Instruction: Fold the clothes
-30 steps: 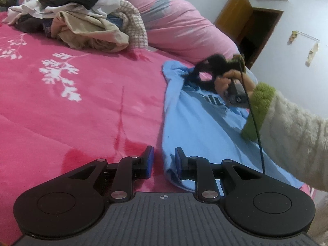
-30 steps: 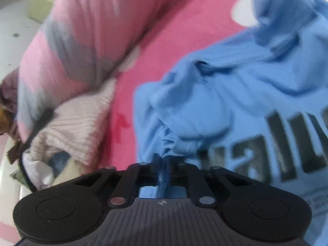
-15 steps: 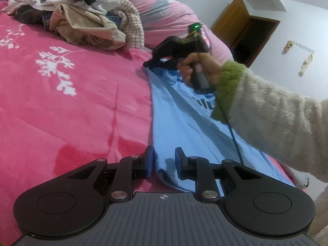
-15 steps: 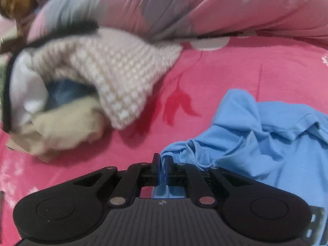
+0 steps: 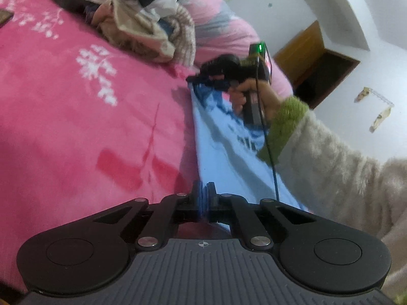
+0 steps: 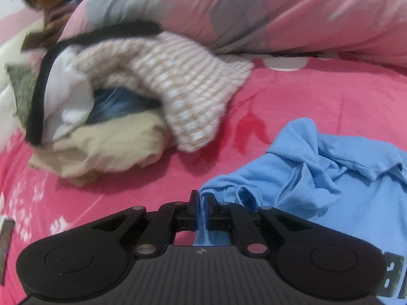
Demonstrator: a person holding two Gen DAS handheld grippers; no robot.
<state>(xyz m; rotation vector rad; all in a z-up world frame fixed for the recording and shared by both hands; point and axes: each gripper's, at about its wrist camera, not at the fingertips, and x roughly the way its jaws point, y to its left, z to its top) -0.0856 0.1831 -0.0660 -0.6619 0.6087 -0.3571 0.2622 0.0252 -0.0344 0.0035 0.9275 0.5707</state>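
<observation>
Left wrist view: one left gripper (image 5: 203,190) at 6 o'clock, jaws pressed together after just closing, pinching the near edge of the one blue shirt (image 5: 229,150). Shirt runs as a long strip from 6 o'clock up toward 1 o'clock over the pink bedspread (image 5: 76,127). At its far end, one right gripper (image 5: 201,80), held in one hand (image 5: 250,96); its tips sit at the shirt's far edge, grip too small and blurred to judge from here. One fuzzy cream sleeve (image 5: 343,172) with a green cuff at 3 o'clock. One cable hangs off the right gripper. One clothes pile (image 5: 132,23) at 11 o'clock, item count unclear. One pink-grey duvet (image 5: 221,25) behind it at 12. One dark doorway (image 5: 323,76) at 2 o'clock.

Right wrist view: right gripper (image 6: 201,204) at 6 o'clock, jaws nearly together, clamped on a bunched fold of the shirt (image 6: 318,178). The rest of the shirt is crumpled from 4 to 3 o'clock on the bedspread (image 6: 305,96). Pile (image 6: 114,101) at 10 o'clock, blurred; I count five layers: black, white, blue, beige, pink-white knit. Duvet (image 6: 241,7) across 12 to 2.
</observation>
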